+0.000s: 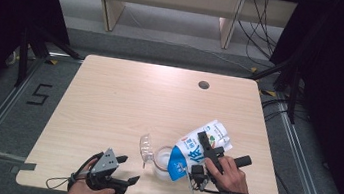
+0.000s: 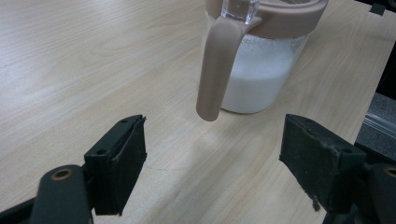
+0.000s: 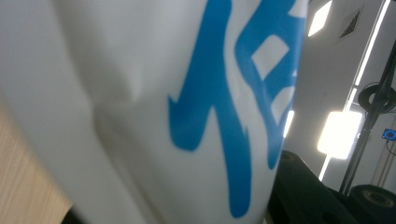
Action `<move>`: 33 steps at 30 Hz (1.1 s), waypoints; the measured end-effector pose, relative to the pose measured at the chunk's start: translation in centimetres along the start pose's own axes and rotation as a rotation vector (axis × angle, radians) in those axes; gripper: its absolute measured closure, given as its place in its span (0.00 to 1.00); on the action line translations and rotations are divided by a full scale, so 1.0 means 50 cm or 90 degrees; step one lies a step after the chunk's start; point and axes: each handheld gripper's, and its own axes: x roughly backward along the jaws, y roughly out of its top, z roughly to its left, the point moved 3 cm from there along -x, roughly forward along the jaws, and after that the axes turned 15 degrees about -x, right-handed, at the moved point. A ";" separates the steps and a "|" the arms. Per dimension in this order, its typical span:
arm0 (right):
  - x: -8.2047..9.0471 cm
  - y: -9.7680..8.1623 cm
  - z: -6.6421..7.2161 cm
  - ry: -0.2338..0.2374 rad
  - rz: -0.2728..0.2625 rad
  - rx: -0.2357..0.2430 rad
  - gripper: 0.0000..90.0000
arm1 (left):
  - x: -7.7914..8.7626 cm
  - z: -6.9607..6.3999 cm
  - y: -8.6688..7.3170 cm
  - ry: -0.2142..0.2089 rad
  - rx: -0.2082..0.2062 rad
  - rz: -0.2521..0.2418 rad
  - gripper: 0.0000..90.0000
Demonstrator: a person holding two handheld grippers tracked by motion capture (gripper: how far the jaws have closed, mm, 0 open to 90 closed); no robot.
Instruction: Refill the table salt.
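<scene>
Jug (image 1: pixel 164 162): on table (image 1: pixel 124 101), part-filled with milk. Carton (image 1: pixel 197 148): tilted over jug, pinched in right gripper (image 1: pixel 205 154). Left gripper (image 1: pixel 122 169): left of jug, jaws spread, empty.

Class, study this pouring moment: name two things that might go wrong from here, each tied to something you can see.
1. The milk carton is tilted steeply over the small pitcher in the right claw; milk may overshoot the rim onto the table.
2. The left claw is open and apart from the pitcher, whose handle nobody steadies; a nudge from the carton might tip it.
</scene>
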 end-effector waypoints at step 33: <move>0.004 -0.004 0.001 0.065 -0.025 -0.142 0.86 | 0.000 -0.001 0.001 -0.002 0.013 -0.006 0.25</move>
